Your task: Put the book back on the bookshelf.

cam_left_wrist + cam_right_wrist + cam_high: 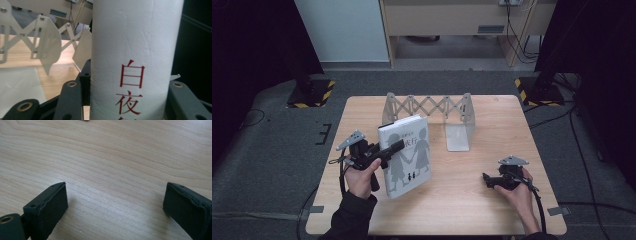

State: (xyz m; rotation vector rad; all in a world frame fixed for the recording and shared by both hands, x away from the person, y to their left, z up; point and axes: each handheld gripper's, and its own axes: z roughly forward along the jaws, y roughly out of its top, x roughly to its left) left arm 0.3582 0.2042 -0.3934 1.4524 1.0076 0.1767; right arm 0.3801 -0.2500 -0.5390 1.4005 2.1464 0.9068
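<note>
From above, the left claw (394, 147) is clenched on the spine of a grey book (408, 155), holding it upright and tilted just in front of the folding book rack (432, 107) on the worktop (472, 185). Along the left claw, the book's white spine (136, 50) with red characters sits pinched between the jaws, the rack (42, 42) behind it. Along the right claw (115, 202), well to the book's right, the jaws stand wide apart over bare wood, grasping nothing.

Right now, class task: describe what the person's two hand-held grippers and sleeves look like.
Each hand-held gripper, left and right, is matte black with two blocky jaws, brass-coloured rivets, a grey three-cornered plate on top and a trailing black cable. The sleeves are dark.
</note>
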